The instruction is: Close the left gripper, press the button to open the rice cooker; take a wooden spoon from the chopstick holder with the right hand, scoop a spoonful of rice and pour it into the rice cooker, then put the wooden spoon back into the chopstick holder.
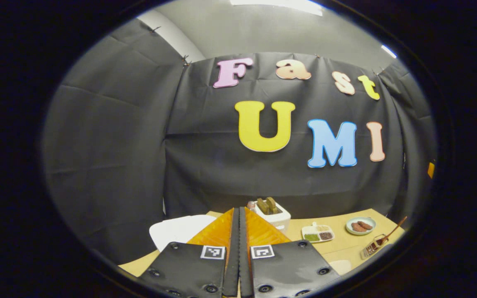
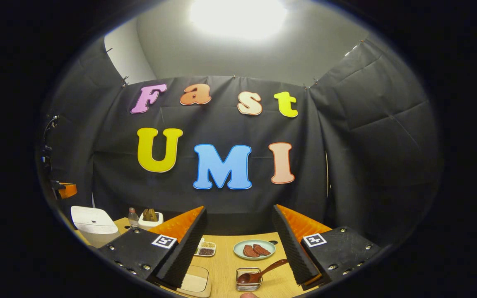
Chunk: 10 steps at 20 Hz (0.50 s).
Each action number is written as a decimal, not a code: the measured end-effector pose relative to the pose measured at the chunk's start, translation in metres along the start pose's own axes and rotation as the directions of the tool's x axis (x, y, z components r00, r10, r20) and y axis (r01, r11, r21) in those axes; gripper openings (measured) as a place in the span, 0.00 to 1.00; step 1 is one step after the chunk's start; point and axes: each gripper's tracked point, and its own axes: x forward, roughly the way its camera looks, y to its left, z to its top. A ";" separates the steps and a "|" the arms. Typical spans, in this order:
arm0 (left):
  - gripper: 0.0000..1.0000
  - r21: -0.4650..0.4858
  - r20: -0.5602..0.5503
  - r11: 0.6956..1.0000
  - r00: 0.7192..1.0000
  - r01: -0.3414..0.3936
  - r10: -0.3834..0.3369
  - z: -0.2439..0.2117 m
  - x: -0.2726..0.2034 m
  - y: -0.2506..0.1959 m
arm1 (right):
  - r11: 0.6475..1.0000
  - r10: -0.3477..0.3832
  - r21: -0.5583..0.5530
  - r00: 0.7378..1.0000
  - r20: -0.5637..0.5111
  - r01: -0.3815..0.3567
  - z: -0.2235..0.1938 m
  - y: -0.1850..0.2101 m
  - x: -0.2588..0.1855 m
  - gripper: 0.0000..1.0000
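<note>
Starting at the far left of the table, the white rice cooker [image 2: 92, 222] sits with its lid down, so the first step is the one in hand: pressing its button. The left gripper [image 1: 239, 215] has its fingers pressed together with nothing between them, ready for that push, and in the left gripper view the cooker [image 1: 176, 231] lies low and just left of those fingers. Right of the cooker, farther back, stand a small bottle [image 2: 133, 217] and a white toaster [image 2: 150, 219] with slices in its slots. Next comes a divided tray of grains [image 2: 206, 248], then a pale plate [image 2: 254, 250] with two reddish-brown pieces. Nearer, a wire chopstick holder [image 2: 249, 279] holds the wooden spoon [image 2: 263, 271], its handle leaning up to the right. The right gripper [image 2: 238, 231] hovers above the table with fingers spread wide and empty, the holder near and between them. A pale dish [image 2: 195, 282] at the near edge may hold the rice; I cannot tell. I judge the next move needs the left gripper lowered onto the cooker's button, which I cannot pick out.
</note>
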 end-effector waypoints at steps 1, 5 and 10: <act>0.09 -0.007 -0.020 1.000 1.000 0.001 -0.001 -0.009 0.007 0.005 | 1.000 -0.008 -0.007 1.000 -0.005 0.008 -0.001 0.000 0.000 0.95; 0.09 -0.020 -0.106 1.000 0.994 0.015 -0.017 -0.052 0.032 0.018 | 0.999 -0.035 -0.026 0.999 -0.013 0.035 -0.001 0.006 -0.003 0.95; 0.09 -0.027 -0.211 1.000 0.977 0.001 -0.007 -0.107 0.052 0.029 | 0.997 -0.049 -0.057 0.998 -0.028 0.047 -0.004 0.013 -0.007 0.95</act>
